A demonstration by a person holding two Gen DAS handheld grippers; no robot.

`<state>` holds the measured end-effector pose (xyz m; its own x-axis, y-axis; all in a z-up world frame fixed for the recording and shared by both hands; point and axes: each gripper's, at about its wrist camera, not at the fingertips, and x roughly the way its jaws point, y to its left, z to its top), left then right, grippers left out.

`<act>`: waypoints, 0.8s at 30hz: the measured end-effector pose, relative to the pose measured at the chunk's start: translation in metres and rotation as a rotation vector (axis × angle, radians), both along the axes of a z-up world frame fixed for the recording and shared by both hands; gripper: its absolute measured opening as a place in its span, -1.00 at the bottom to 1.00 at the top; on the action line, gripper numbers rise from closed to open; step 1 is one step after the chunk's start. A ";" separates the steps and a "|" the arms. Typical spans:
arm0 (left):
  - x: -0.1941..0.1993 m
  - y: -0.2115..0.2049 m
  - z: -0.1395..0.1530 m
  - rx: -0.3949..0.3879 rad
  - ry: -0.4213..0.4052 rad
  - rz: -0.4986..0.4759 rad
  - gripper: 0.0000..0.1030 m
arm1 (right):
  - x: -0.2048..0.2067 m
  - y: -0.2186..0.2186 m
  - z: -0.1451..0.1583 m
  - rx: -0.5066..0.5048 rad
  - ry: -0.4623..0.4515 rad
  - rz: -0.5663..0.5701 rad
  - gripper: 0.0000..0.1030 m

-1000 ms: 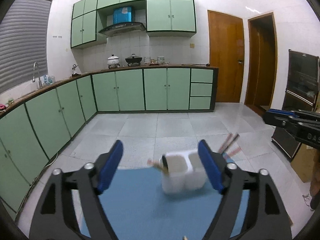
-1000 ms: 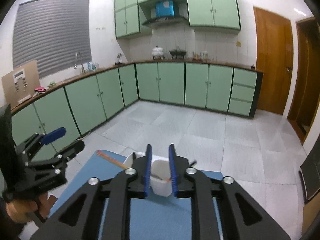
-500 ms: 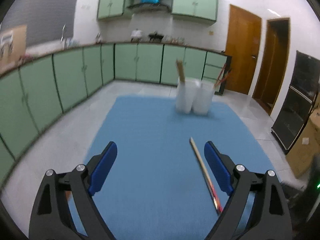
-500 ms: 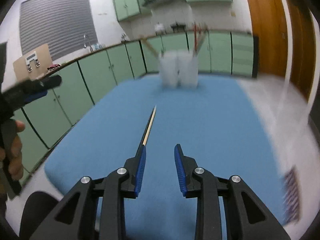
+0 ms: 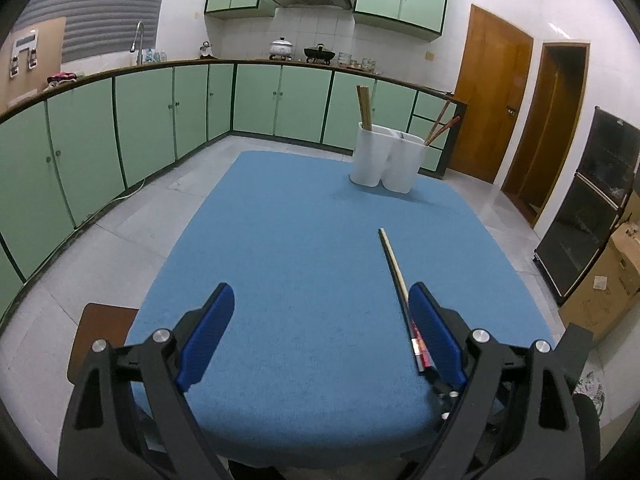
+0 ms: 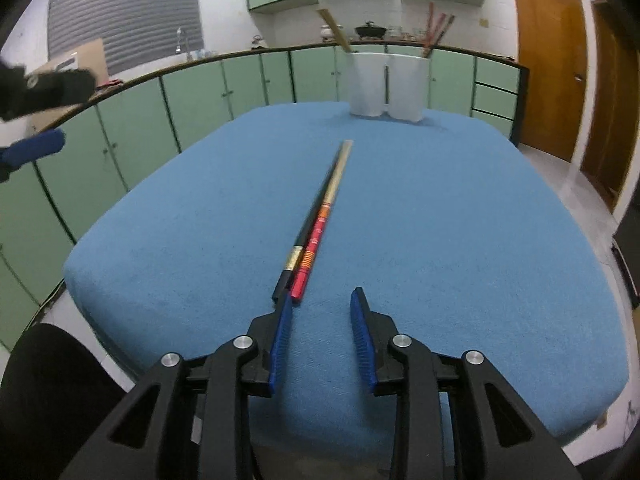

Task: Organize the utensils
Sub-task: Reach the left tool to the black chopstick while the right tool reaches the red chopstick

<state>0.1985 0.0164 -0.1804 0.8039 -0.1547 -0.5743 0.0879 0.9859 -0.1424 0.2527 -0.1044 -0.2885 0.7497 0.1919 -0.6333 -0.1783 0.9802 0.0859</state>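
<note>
Two chopsticks, one black and one red with pale tips (image 6: 320,216), lie side by side on the blue table (image 6: 440,220), pointing toward a white two-cup holder (image 6: 386,84) at the far edge. The holder has wooden chopsticks in its left cup and red ones in its right. My right gripper (image 6: 320,308) is open and empty, just behind the chopsticks' near ends. My left gripper (image 5: 320,312) is open wide and empty; the chopsticks (image 5: 396,276) run beside its right finger. The holder (image 5: 386,160) stands far ahead.
Green kitchen cabinets (image 5: 160,128) line the far walls, with wooden doors (image 5: 492,100) at right. A black oven cabinet (image 5: 592,208) and a cardboard box (image 5: 608,280) stand right of the table. A brown stool (image 5: 100,332) sits by the table's left front.
Both grippers pulled back from the holder to the table's near edge. The right gripper, nearly shut a second ago, has opened partway. The chopsticks on the table came into view.
</note>
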 end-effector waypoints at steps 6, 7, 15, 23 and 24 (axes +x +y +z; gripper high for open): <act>0.006 -0.001 -0.005 0.004 0.011 -0.002 0.67 | 0.004 -0.003 -0.004 -0.028 -0.019 -0.008 -0.43; 0.007 -0.001 -0.006 0.002 0.014 0.000 0.67 | 0.005 -0.008 -0.004 -0.043 -0.025 -0.038 -0.43; 0.007 -0.002 -0.017 -0.001 0.038 -0.007 0.67 | -0.003 -0.017 -0.003 -0.008 -0.018 -0.023 -0.39; 0.002 -0.014 -0.037 0.015 0.056 -0.029 0.67 | 0.011 -0.026 -0.005 -0.018 -0.038 -0.077 -0.39; 0.002 -0.013 -0.040 0.013 0.063 -0.028 0.67 | 0.013 -0.027 -0.006 -0.024 -0.042 -0.079 -0.39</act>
